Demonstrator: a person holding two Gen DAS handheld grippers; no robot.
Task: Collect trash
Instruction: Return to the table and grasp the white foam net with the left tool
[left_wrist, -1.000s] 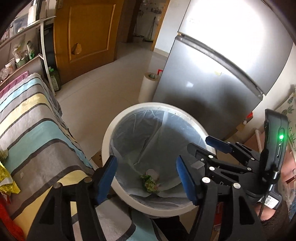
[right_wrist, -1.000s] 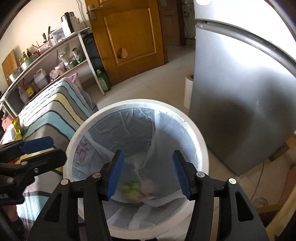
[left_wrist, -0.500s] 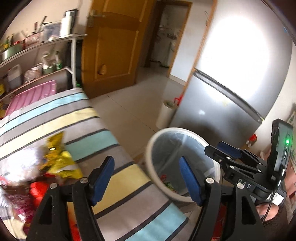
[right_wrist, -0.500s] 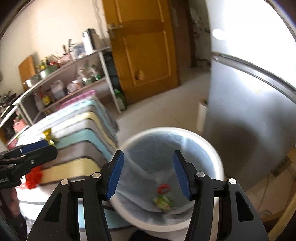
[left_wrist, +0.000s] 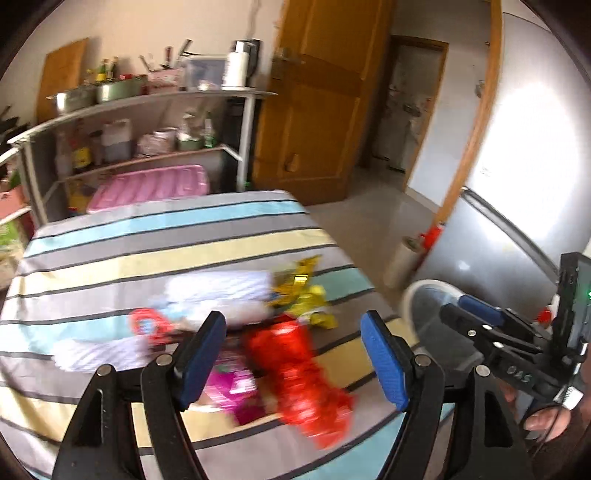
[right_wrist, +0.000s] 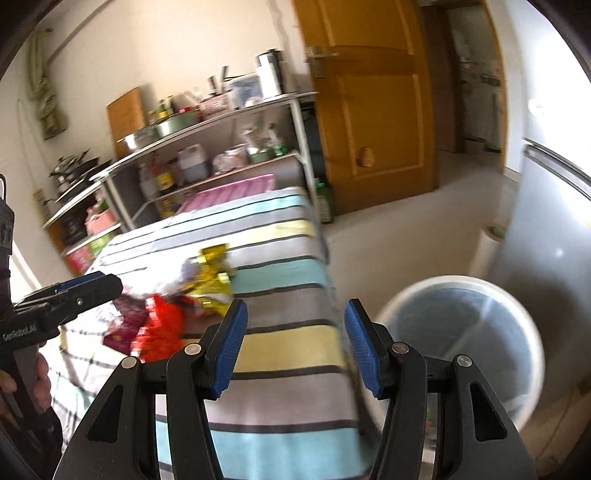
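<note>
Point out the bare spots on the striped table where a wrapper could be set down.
The striped table is bare along its far stripes, towards the pink tray, and at the near corner beside the white bin. The middle is crowded: gold wrapper, red wrapper and white bags.

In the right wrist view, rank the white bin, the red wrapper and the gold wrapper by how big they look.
1. white bin, largest by far, though also nearest the camera.
2. red wrapper.
3. gold wrapper, close to the red one in size; motion blur makes this order unsure.
</note>
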